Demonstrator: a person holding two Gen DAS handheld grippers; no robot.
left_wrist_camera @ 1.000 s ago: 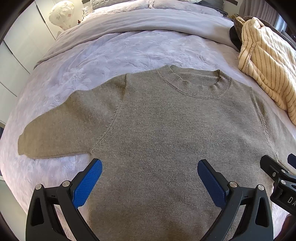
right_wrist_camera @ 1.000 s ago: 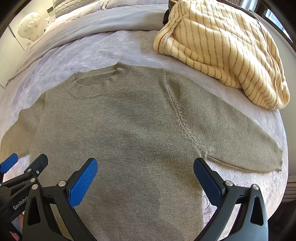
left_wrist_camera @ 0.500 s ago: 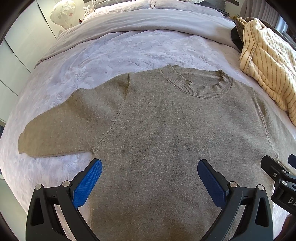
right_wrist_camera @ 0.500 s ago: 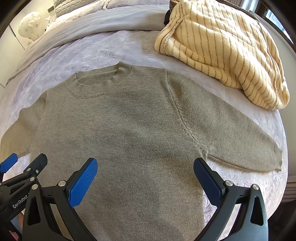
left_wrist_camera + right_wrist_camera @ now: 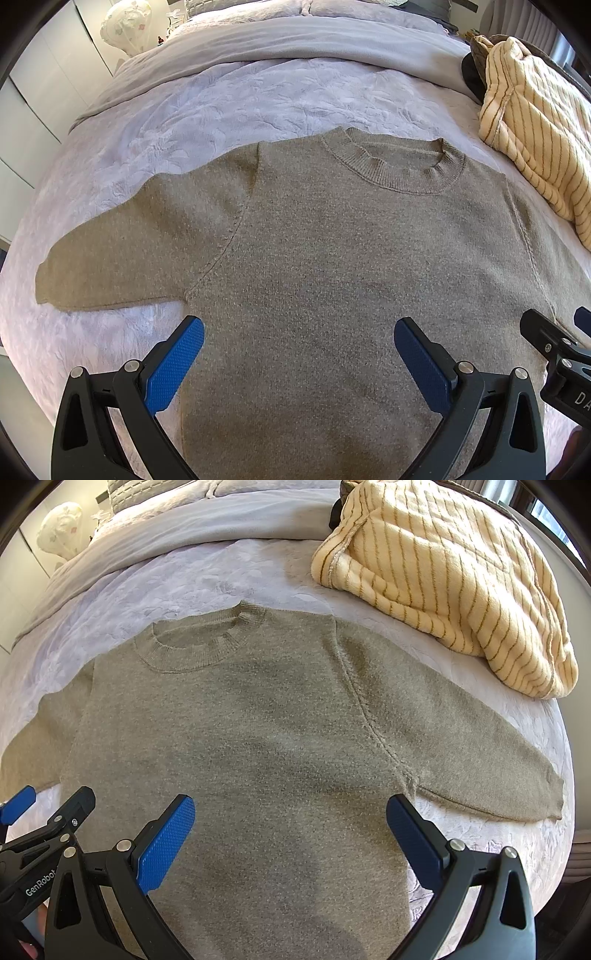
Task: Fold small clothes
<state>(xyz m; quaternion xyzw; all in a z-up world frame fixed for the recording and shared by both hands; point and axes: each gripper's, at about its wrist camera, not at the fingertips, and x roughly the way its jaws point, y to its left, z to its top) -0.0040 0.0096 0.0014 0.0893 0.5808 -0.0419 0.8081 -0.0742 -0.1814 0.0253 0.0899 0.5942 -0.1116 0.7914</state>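
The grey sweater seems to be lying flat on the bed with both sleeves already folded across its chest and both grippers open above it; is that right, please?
Not quite: on the grey sweater the sleeves are not folded. The left wrist view shows one spread out sideways, the right wrist view the other. The rest holds: it lies flat on the bed, with the left gripper and right gripper open above it.

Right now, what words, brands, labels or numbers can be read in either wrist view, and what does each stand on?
"GenRobot", last letter partly cut off: white print on the black body of the left gripper, seen in the right wrist view.
"DA", cut off by the frame edge: white print on the black body of the right gripper, seen in the left wrist view.
No text shows on the olive sweater or the striped blanket.
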